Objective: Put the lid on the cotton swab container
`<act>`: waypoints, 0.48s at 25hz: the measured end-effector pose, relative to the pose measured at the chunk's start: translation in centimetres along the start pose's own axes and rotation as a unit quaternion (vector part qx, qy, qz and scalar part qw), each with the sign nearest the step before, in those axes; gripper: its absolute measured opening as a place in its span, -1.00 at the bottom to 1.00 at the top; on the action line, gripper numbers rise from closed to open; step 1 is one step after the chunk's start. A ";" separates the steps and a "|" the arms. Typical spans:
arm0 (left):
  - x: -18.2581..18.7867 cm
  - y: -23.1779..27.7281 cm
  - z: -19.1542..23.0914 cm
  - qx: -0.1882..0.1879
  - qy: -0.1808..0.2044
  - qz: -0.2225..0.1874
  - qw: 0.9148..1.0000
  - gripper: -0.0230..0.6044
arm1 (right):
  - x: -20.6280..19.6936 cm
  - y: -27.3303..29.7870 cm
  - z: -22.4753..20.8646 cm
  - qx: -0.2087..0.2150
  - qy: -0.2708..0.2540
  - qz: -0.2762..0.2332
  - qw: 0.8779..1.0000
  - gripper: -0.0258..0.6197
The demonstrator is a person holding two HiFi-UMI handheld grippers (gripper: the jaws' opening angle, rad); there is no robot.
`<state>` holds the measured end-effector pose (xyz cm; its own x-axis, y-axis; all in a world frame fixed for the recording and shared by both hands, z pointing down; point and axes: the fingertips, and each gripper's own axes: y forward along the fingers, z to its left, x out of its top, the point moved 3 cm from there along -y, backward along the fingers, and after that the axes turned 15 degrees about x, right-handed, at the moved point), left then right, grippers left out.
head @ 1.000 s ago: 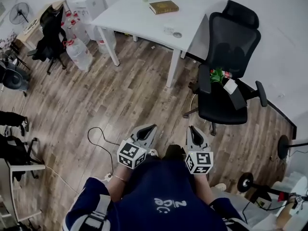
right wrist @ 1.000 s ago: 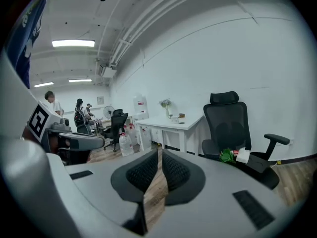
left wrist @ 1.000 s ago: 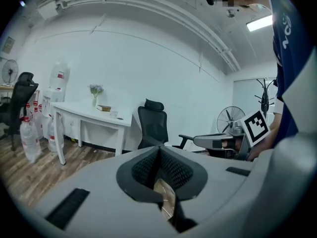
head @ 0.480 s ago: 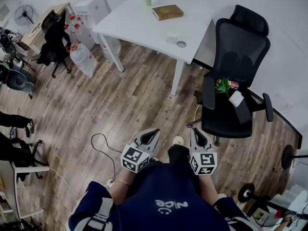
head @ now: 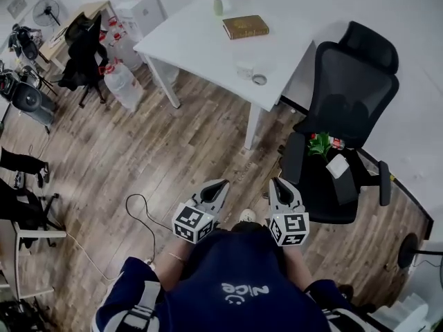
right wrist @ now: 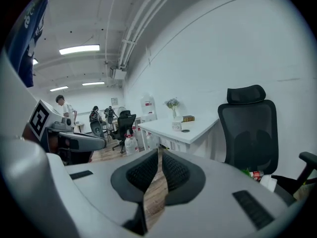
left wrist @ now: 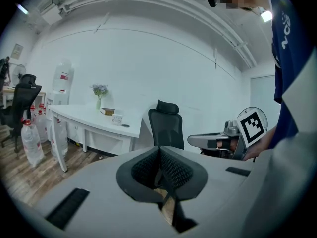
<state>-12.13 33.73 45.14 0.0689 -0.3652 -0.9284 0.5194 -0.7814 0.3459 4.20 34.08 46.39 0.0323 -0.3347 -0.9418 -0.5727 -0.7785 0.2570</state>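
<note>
cotton swab container (head: 243, 69) on table (head: 197, 39), lid (head: 259, 79) beside | left tongs (left wrist: 159, 150) pressed together | right tongs (right wrist: 159, 151) pressed together

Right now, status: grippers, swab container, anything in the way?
Left gripper and right gripper shut, empty, at the waist. Container on white table ahead, lid off beside it. Office chair beside the table corner.

White table (head: 201, 41), brown book (head: 246, 27) near flower vase (head: 218, 5), clear container (head: 244, 70) beside round lid (head: 259, 79)
</note>
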 end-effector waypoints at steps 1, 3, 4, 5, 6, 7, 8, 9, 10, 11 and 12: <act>0.0 0.6 -0.3 0.003 -0.003 0.001 1.000 -0.86 | 0.2 0.1 -0.7 0.005 -0.002 0.000 1.000 -0.74; 0.0 1.9 -0.8 0.010 -0.010 0.002 1.000 -0.86 | 0.5 0.4 -2.2 0.012 -0.004 0.000 1.000 -0.74; 0.0 2.4 -1.0 0.014 -0.013 0.002 1.000 -0.86 | 0.5 0.5 -2.9 0.016 -0.004 0.002 1.000 -0.74; -0.1 2.9 -1.2 0.019 -0.016 0.003 1.000 -0.86 | 0.5 0.6 -3.5 0.020 -0.005 0.004 1.000 -0.74; -0.2 3.3 -1.4 0.023 -0.019 0.003 1.000 -0.86 | 0.5 0.7 -4.0 0.024 -0.005 0.007 1.000 -0.74; -0.3 3.6 -1.5 0.028 -0.021 0.005 0.999 -0.86 | 0.5 0.8 -4.4 0.027 -0.006 0.010 1.000 -0.74; -0.4 3.9 -1.5 0.032 -0.023 0.007 0.999 -0.86 | 0.5 0.9 -4.7 0.030 -0.006 0.012 0.999 -0.74; -0.4 4.2 -1.6 0.034 -0.025 0.009 0.999 -0.86 | 0.5 0.9 -5.0 0.032 -0.006 0.014 0.999 -0.74; -0.4 4.4 -1.6 0.036 -0.028 0.010 0.999 -0.86 | 0.6 1.0 -5.3 0.033 -0.004 0.015 0.999 -0.74; -0.3 4.6 -1.6 0.037 -0.032 0.010 0.999 -0.86 | 0.6 1.1 -5.5 0.035 -0.002 0.016 0.999 -0.74; -0.2 4.8 -1.6 0.038 -0.036 0.011 0.999 -0.86 | 0.6 1.2 -5.7 0.036 -0.001 0.018 0.999 -0.74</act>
<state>-8.31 30.82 46.82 0.0163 -0.4155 -0.9095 0.4518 -0.8084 0.3774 8.18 29.96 47.34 0.0087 -0.3605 -0.9327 -0.6308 -0.7257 0.2746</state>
